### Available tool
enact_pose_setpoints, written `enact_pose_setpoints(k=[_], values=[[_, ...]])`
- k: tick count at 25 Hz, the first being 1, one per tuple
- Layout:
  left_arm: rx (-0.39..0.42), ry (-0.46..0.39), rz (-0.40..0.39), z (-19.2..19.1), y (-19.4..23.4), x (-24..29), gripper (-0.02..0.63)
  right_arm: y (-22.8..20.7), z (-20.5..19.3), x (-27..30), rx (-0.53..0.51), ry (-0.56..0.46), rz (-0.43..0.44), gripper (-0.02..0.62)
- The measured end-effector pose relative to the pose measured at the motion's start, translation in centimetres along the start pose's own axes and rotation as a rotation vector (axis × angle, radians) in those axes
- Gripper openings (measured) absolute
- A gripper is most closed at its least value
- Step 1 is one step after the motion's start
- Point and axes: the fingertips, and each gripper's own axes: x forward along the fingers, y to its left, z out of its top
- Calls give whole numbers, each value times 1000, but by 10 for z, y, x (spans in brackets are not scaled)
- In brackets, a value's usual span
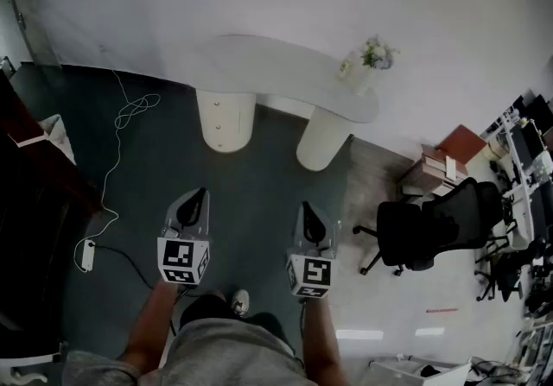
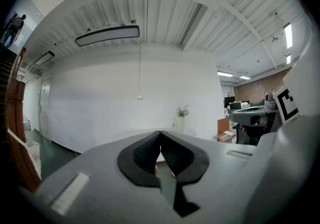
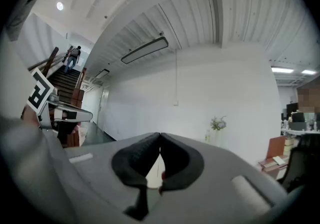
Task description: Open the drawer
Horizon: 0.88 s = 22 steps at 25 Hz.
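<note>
Dark grey-green floor [image 1: 173,177] lies beneath both grippers. Well to the left of the left gripper [image 1: 200,194], a white power strip [image 1: 87,255] lies on that floor, and its thin white cable [image 1: 117,160] loops away toward the wall. The left gripper is held level with its black jaws pressed together and nothing between them. Ahead of it, well apart and slightly to its right, stands a cream cylindrical pedestal [image 1: 226,121] under a white curved tabletop [image 1: 259,65]. The drawer [image 1: 219,117] is in this pedestal's front, marked by small knobs, and it appears flush with the curved face. The right gripper [image 1: 307,205], beside the left one, is also level, with its jaws closed tip to tip and empty. Ahead of it, a second cream cylindrical pedestal [image 1: 321,141] carries the table's other end, where a pale vase of small flowers [image 1: 371,60] stands. To the right of the right gripper is a black wheeled office chair [image 1: 432,224].
</note>
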Motion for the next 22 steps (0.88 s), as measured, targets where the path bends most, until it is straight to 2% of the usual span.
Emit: enact_pose_setpoints(k=[14,22], values=[[-3,7,-31,-1,-21,33,11,-36,-10,0,1,16,-62,3],[6,16,-52,-5,-14,77,11,-50,-22,40,13,25,-72,3]])
